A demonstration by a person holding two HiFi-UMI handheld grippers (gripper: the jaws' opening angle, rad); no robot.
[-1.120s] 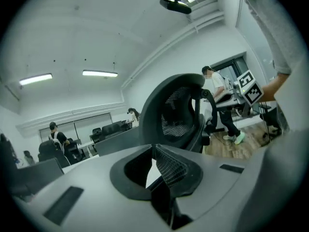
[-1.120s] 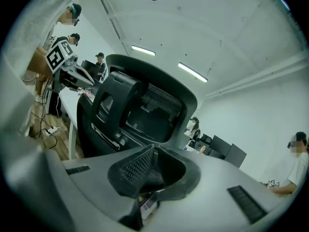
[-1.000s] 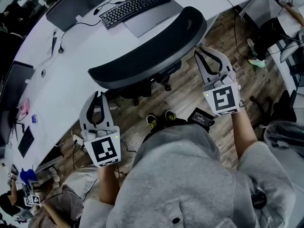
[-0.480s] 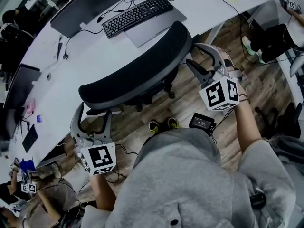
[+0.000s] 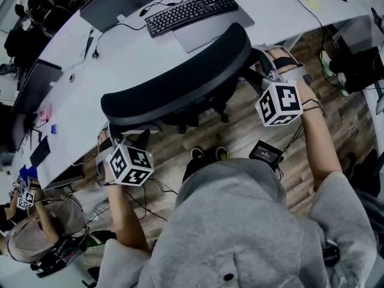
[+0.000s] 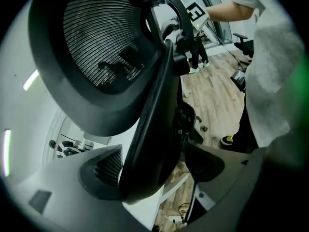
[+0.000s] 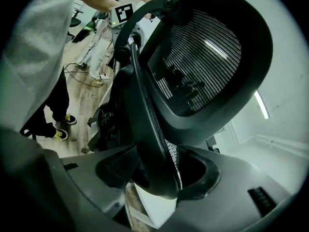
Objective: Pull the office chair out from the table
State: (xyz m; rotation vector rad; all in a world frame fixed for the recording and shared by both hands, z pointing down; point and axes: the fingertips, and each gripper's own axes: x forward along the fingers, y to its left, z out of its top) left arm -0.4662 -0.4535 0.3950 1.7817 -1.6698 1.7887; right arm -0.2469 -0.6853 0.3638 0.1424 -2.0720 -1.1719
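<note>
The chair [image 5: 180, 80] stands pushed in at the white bench [image 5: 78, 95], its seat out of sight under the backrest and its base on the wooden floor [image 5: 240, 137]. Seen from the head view, the backrest's curved top runs crosswise in front of the person, its right end a little further up the picture, with a keyboard [image 5: 191, 12] on the bench just beyond it. The person stands directly behind the chair, on the side away from the bench.

One gripper sits at each end of that long axis. The left gripper [image 6: 152, 166] has come onto the backrest's left side edge: its jaws have just been opening and stand apart, with the dark frame of the backrest between them, close against one jaw and with a gap to the other. The right gripper [image 7: 159, 173] mirrors it on the right side edge. Its jaws have also just been opening, and the frame fills most of the space between them, but no squeeze on it shows.

Neither hand looks nearer than the other; both straddle the frame at about the same level. The pull would likely run straight back toward the person, square to the backrest's width, once both pairs of jaws close on the frame. An uneven grip could swivel the chair instead of rolling it.
</note>
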